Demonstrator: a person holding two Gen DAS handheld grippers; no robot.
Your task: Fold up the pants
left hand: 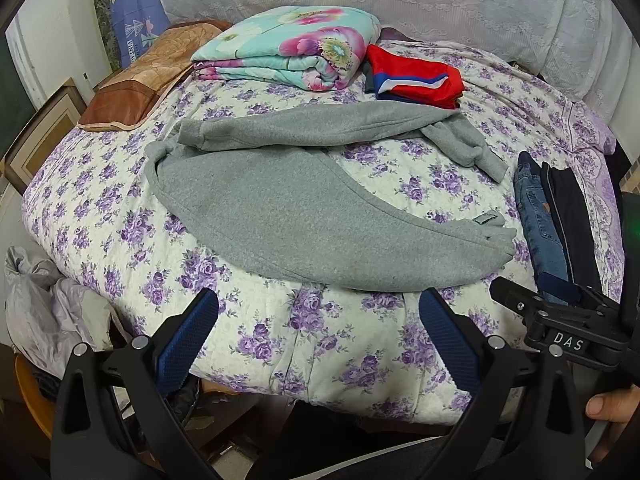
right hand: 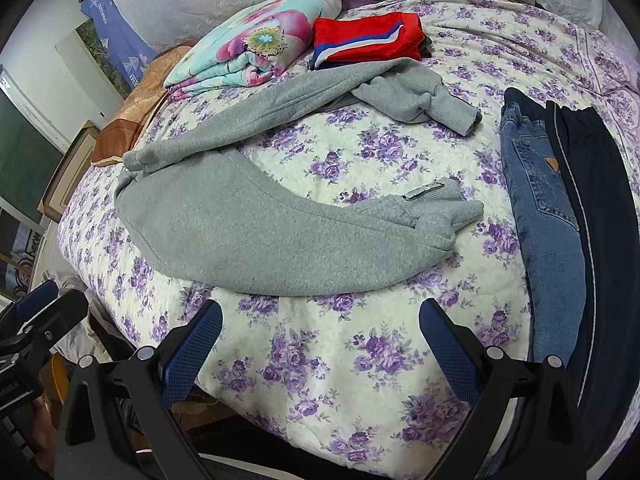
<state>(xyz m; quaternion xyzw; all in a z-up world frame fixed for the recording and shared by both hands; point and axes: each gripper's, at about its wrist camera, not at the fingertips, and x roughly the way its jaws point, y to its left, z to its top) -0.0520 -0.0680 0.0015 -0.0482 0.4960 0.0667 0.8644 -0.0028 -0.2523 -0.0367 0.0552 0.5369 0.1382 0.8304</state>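
Note:
Grey sweatpants (left hand: 288, 216) lie spread on the floral bedspread (left hand: 328, 352), waist to the left, one leg along the front with its cuff at the right, the other leg angled toward the back right. They also show in the right wrist view (right hand: 256, 236). My left gripper (left hand: 318, 320) is open and empty, hovering over the bed's front edge just short of the pants. My right gripper (right hand: 320, 332) is open and empty, likewise in front of the pants' lower edge. The right gripper shows at the right of the left view (left hand: 560, 320).
Folded blue jeans (right hand: 544, 216) and dark pants (right hand: 600, 208) lie at the right side of the bed. A folded floral quilt (left hand: 288, 48), red folded garment (left hand: 416, 76) and brown pillow (left hand: 140, 80) sit at the back. A grey plastic bag (left hand: 40, 304) hangs off the left edge.

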